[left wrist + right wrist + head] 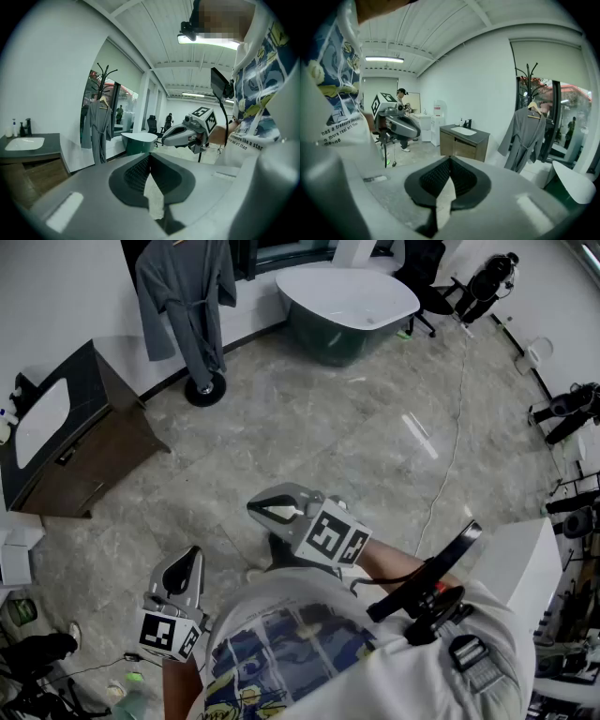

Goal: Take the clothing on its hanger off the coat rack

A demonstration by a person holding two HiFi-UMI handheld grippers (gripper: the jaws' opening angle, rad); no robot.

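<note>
A grey robe [187, 298] hangs on its hanger from a black coat rack [204, 387] at the far left of the room, by the white wall. It also shows as the robe [97, 127] in the left gripper view and the robe [528, 137] on a wooden hanger [533, 107] in the right gripper view. My left gripper [191, 554] and my right gripper [253, 510] are held close to my body, far from the rack. Both are shut with nothing between the jaws. Each sees the other: right gripper [187, 133], left gripper [396, 123].
A dark wooden vanity [94, 442] with a white sink stands at the left wall. A white-and-green bathtub [347, 298] sits behind the rack to the right. Office chairs [441, 282], camera stands [572, 413] and a cable [450, 465] on the grey stone floor lie to the right.
</note>
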